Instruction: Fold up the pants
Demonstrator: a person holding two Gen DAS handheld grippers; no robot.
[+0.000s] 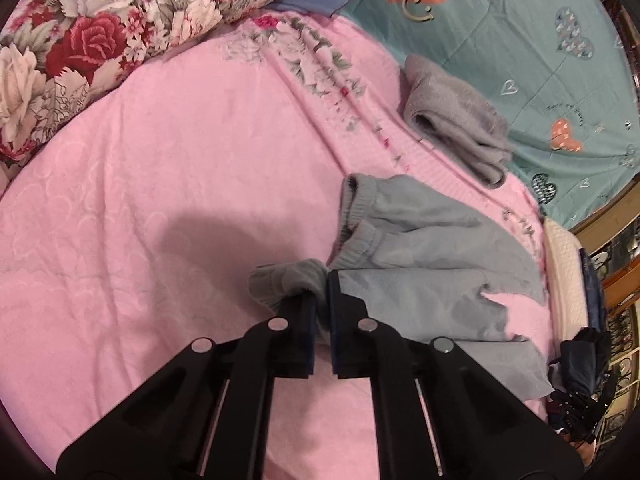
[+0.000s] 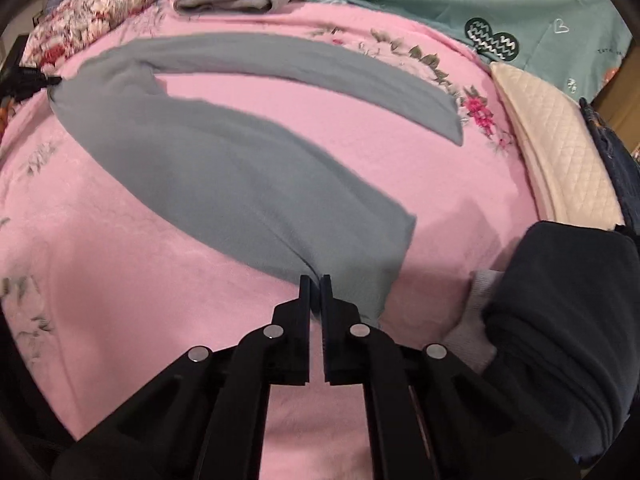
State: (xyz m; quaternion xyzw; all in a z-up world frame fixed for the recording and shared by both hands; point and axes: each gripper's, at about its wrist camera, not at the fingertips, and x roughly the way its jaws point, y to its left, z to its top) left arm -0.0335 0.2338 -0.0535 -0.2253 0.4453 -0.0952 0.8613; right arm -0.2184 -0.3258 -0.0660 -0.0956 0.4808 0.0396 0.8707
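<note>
Left gripper: jaws closed on the ribbed waistband of the pants, pinching a bunched fold at the waist corner. The rest of the waistband lies crumpled just beyond the fingertips, on the pink blanket.

Right gripper: jaws nearly together, clamping the hem corner of the nearer pant leg. From this grip the leg runs away toward the far left, where it joins the second leg; the second leg lies flat in an arc across the blanket's far side, its hem near the floral border. The two legs are apart, with pink blanket showing between them.

Surroundings: a folded grey garment sits at the blanket's far edge, touching the teal quilt. A floral pillow lies at the far left in the left view. A cream quilted pad lies at the blanket's right edge in the right view. A dark sleeve enters the right view at the right.
</note>
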